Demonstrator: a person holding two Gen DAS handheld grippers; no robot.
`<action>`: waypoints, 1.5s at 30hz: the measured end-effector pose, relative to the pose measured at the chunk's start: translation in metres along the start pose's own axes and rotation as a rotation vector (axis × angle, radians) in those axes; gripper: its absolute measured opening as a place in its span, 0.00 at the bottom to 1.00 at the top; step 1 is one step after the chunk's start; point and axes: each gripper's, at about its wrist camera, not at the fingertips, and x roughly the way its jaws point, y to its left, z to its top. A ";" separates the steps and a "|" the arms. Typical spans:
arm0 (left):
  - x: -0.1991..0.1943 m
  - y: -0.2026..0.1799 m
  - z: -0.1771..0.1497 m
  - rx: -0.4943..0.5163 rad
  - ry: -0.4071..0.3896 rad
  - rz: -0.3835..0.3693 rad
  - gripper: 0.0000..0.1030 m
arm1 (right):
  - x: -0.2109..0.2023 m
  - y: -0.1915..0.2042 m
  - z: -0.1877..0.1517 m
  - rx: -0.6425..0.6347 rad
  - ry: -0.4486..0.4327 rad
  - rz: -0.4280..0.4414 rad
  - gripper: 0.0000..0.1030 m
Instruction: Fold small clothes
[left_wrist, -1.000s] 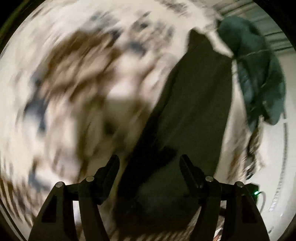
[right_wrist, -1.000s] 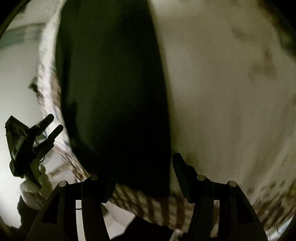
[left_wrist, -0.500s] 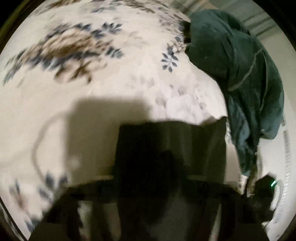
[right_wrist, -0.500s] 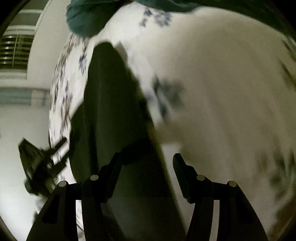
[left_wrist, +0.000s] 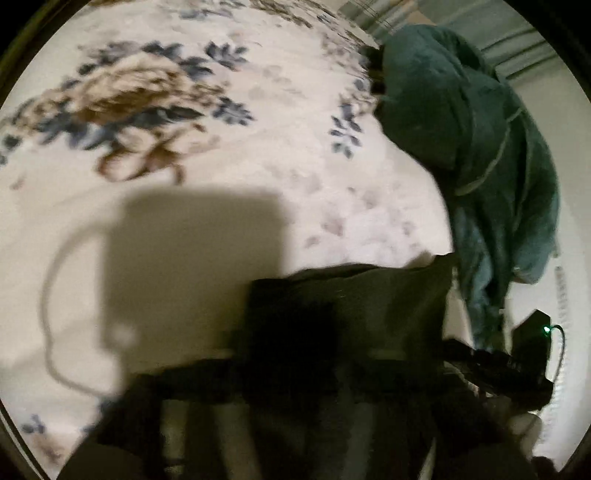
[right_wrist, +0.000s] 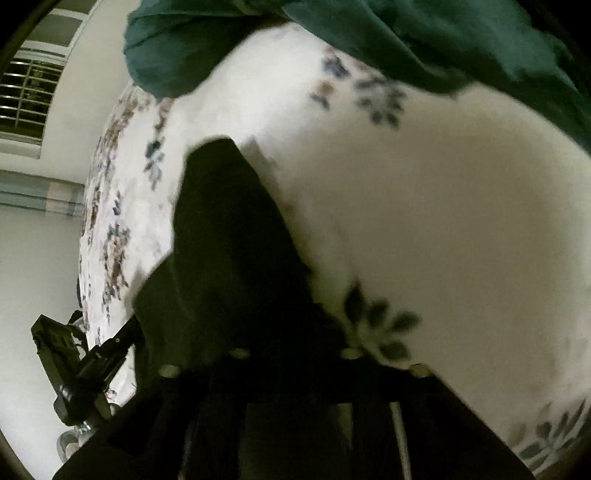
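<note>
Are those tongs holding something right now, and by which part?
Cannot be told: the dark garment covers both tongs' tips in blurred views. The teal cloth lies unheld.

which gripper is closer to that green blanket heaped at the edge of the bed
Hard to call; probably the right. In the left wrist view the right gripper sits just below the green blanket, while the left gripper is at the dark garment, away from it.

Both grippers are a dark, blurry mess in their own cams, so can't tell how their fingers stand. Left gripper (right_wrist: 110, 350) shows up low on the left of the right cam, pointing up and right. Right gripper (left_wrist: 476, 363) sits low on the right of the left cam.
</note>
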 end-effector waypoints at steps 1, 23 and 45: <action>0.004 -0.004 0.002 0.012 0.002 0.007 0.59 | 0.002 0.002 0.007 0.007 -0.015 0.007 0.59; -0.103 -0.026 -0.234 0.054 0.185 0.085 0.68 | -0.124 -0.048 -0.204 -0.073 0.302 -0.026 0.50; -0.199 -0.017 -0.453 -0.108 0.265 0.426 0.68 | -0.082 -0.061 -0.413 -0.169 0.346 -0.029 0.56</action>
